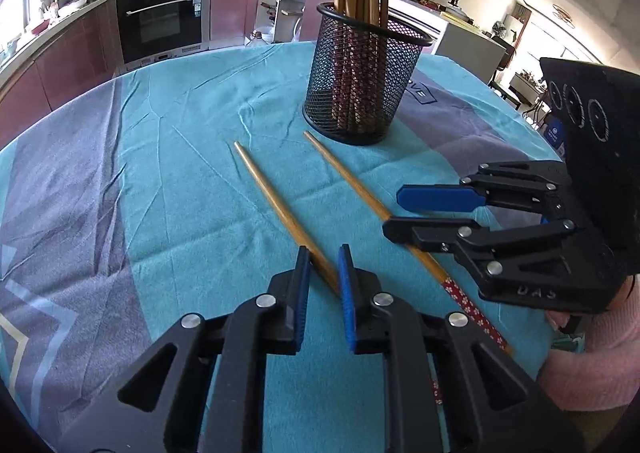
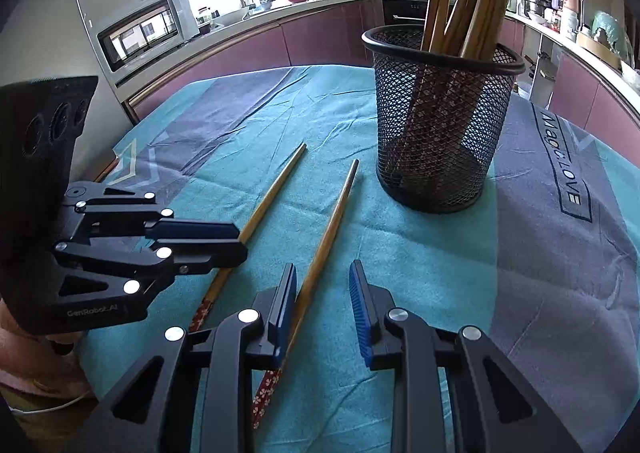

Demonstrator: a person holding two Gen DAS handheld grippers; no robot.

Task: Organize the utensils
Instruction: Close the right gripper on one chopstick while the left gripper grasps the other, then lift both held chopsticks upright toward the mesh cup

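Observation:
A black mesh holder (image 1: 362, 73) (image 2: 442, 121) stands upright on the teal cloth with several wooden chopsticks in it. Two loose chopsticks lie on the cloth in front of it. My left gripper (image 1: 323, 265) (image 2: 236, 241) is open, its jaws either side of the left chopstick (image 1: 272, 197) (image 2: 272, 193). My right gripper (image 2: 323, 285) (image 1: 394, 213) is open around the right chopstick (image 2: 330, 221) (image 1: 348, 177), which has a red flowered handle (image 1: 474, 313). The chopstick lies close to its left pad (image 2: 286, 293).
A round table under a teal and grey cloth (image 1: 160, 157) (image 2: 540, 237). Kitchen counters, an oven (image 1: 160, 19) and a microwave (image 2: 140, 33) stand behind. A pink sleeve (image 1: 592, 353) shows at the right edge.

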